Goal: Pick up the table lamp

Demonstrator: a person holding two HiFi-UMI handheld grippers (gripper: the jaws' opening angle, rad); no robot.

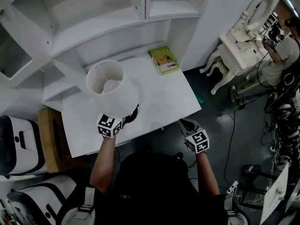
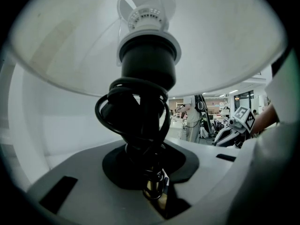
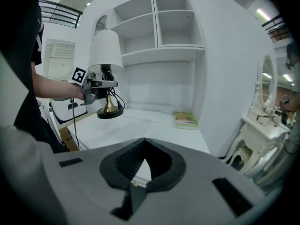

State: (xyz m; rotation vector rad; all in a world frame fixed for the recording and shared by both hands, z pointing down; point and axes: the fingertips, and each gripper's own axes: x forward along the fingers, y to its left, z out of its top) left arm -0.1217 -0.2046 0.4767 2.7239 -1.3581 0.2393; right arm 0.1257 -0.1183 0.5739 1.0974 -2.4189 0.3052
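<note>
L gripper (image 1: 123, 118) clamps lamp (image 1: 112, 88) aloft, R gripper (image 1: 186, 124) empty

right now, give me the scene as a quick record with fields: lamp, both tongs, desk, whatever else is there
table lamp: white shade, upright, over the desk's front left
stem: black cord wound round it
base: dark with brass above; seems to hang just above the desk
left tongs: shut on the lamp's stem, under the shade
right tongs: shut, nothing between them, just off the desk's front edge
desk: white, mostly bare
green book: flat at the desk's back right corner
shelves: white, behind the desk
</note>
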